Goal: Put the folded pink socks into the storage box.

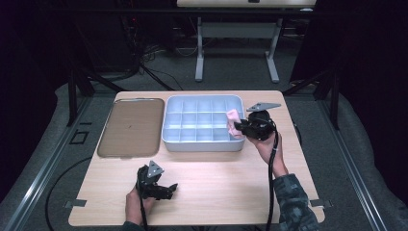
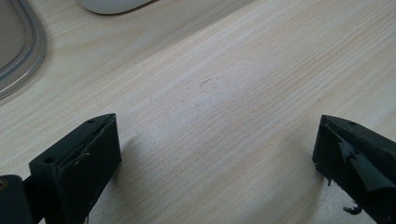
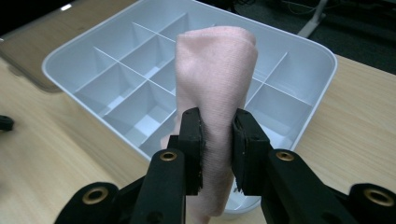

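the right gripper (image 3: 218,149) has its fingers clamped on a rolled pink cloth (image 3: 215,79) above the divided tray (image 1: 173,136), whose compartments look empty; placing remains. the left gripper (image 1: 166,189) rests on the desk (image 1: 216,183), fingers apart.

The high view is looking forward and down from above the person's side, taking in the whole wooden table (image 1: 216,192), the divided tray (image 1: 202,126) and the floor beyond. The left gripper view is sitting very near the tabletop (image 2: 224,93), facing along its own two jaws over bare wood, with the rounded edge of the tray (image 2: 112,5) at its top. The right gripper view is looking down along its jaws from close above the tray (image 3: 322,70), sharing tray and table with the high view.
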